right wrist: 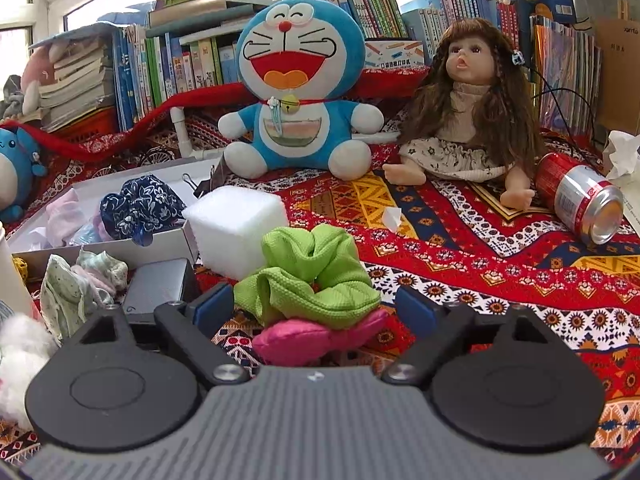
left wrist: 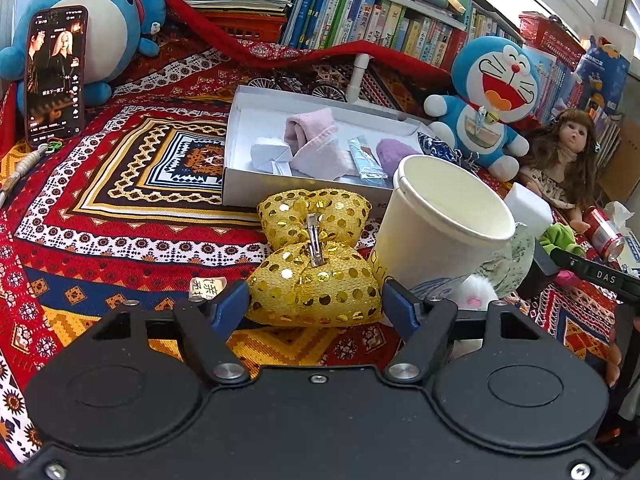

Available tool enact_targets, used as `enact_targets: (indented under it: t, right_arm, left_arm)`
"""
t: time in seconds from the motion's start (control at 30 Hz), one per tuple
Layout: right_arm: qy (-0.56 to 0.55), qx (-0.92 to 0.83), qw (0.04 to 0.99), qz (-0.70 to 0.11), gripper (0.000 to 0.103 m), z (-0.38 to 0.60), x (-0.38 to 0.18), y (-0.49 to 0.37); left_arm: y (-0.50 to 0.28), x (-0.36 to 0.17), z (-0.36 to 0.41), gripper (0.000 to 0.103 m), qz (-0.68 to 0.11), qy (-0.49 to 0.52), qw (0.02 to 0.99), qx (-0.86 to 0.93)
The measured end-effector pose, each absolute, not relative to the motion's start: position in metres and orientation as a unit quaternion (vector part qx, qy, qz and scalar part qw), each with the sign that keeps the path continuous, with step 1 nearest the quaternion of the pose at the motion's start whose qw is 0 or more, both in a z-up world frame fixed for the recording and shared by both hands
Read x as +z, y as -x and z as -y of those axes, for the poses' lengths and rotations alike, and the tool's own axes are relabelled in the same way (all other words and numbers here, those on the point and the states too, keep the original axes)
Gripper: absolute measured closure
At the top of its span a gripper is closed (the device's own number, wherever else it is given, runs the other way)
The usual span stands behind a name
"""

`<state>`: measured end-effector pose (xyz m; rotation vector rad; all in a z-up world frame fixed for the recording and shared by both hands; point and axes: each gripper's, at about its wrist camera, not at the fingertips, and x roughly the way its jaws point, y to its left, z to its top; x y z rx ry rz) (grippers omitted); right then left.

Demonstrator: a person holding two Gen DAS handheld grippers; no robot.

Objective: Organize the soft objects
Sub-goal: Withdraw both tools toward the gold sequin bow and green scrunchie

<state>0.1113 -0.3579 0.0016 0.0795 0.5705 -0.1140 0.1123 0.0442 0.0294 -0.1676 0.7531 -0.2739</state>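
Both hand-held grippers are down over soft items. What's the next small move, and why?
Probably close the left hand-held gripper on the gold sequined bow: the bow fills the gap between its open jaws, and the white box of soft items sits just behind it. The right hand-held gripper straddles the green scrunchie.

Left gripper (left wrist: pixel 312 304): black body with two round caps, silver screws, blue fingers (left wrist: pixel 232 306). Right gripper (right wrist: pixel 314 312): the same, with a ribbed grey centre.
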Motion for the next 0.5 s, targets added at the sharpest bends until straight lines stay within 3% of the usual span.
enact_targets:
  t: [0.5]
  right_arm:
    - [-0.041,-0.054,0.954,-0.292,0.013,0.3576,-0.005,-0.121]
  left_arm:
    - [-0.1219,0.028,-0.0488,0.028,-0.358,0.095,0.921,-0.124]
